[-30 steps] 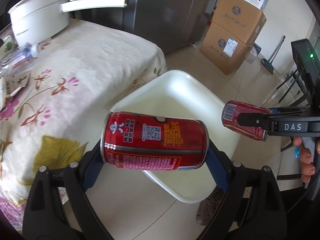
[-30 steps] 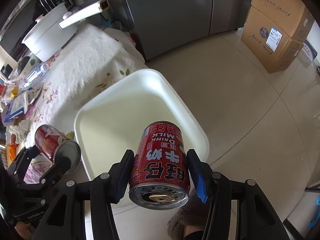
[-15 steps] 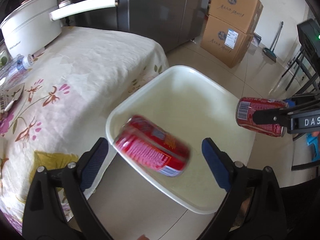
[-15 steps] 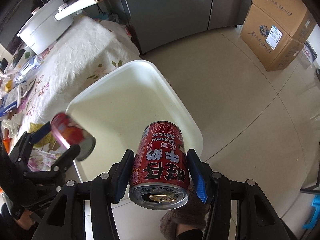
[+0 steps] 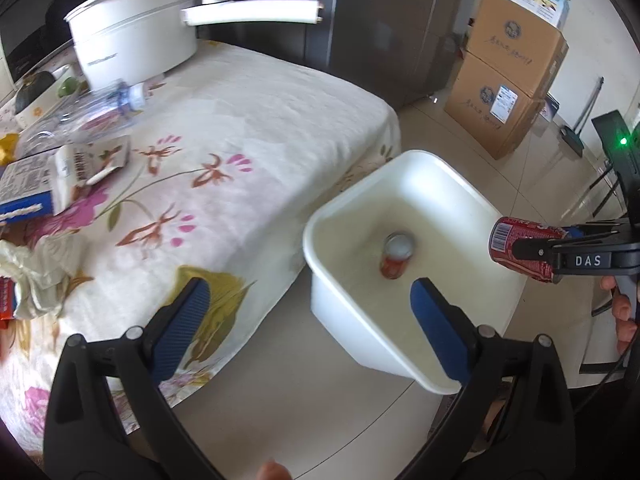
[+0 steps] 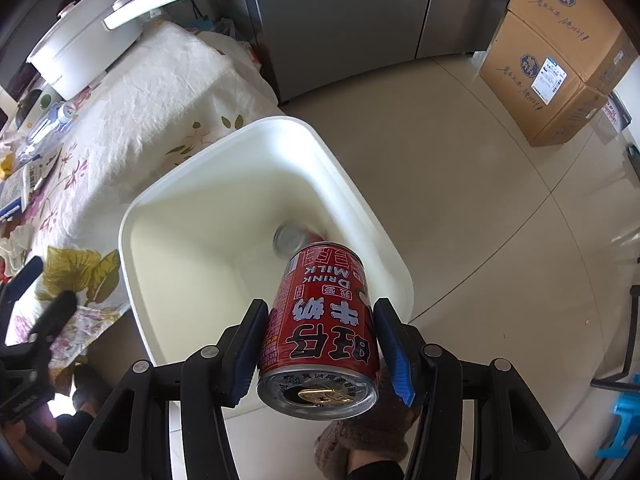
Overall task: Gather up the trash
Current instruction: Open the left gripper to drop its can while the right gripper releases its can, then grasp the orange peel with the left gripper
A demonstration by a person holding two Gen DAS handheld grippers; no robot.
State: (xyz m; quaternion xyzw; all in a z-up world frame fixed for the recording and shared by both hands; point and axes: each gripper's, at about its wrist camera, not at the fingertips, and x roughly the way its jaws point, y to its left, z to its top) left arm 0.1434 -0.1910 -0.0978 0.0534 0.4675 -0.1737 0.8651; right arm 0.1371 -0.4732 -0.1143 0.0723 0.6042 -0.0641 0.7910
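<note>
A white plastic bin (image 5: 320, 224) (image 6: 132, 216) stands on the floor beside the table. A red drink can (image 5: 396, 256) (image 6: 290, 236) lies blurred at its bottom. My left gripper (image 5: 308, 312) hangs over the bin's near-left corner with its jaws opening wide and nothing between them. My right gripper (image 6: 320, 344) is shut on a second red milk can (image 6: 320, 328) (image 5: 524, 248), held above the bin's right rim with its opened top toward the camera.
The table (image 5: 240, 120) with a floral cloth holds a white pot (image 5: 132, 44), a clear plastic bottle (image 5: 80, 116), cartons (image 5: 28, 188) and crumpled paper (image 5: 36, 272). Cardboard boxes (image 5: 508, 92) stand by the far wall. A person's slippered foot (image 6: 360, 452) is below the bin.
My left gripper let go of its red can, which fell into the bin, and the jaws spread. That gripper swung back toward the table. The right gripper kept its can.
</note>
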